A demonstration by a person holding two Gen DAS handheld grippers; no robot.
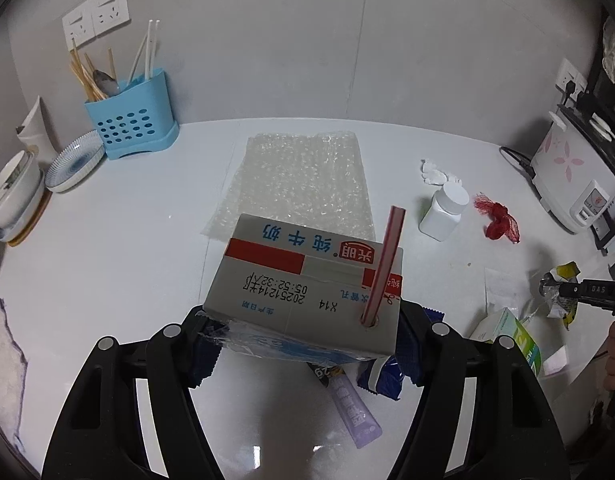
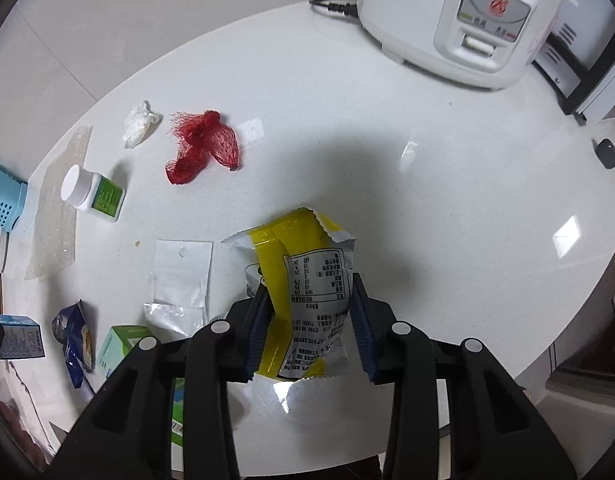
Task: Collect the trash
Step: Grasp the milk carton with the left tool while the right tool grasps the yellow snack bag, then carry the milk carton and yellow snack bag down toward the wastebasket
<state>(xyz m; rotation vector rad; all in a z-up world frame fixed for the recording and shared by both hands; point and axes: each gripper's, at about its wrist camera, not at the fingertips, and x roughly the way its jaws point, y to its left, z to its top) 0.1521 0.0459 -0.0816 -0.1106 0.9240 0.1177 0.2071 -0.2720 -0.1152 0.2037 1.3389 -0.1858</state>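
Currently a milk carton with a red straw is being pinched between the pads of the left gripper and held above the white counter; a sheet of bubble wrap is lying just beyond it, and a blue wrapper and a purple tube are lying beneath it; a yellow and silver snack wrapper is being clamped by the right gripper, its upper end sticking out past the fingertips; farther off to the left, a red mesh net, a crumpled tissue and a white pill bottle are being left on the counter, with a clear plastic bag nearer; a rice cooker is standing at the far right.
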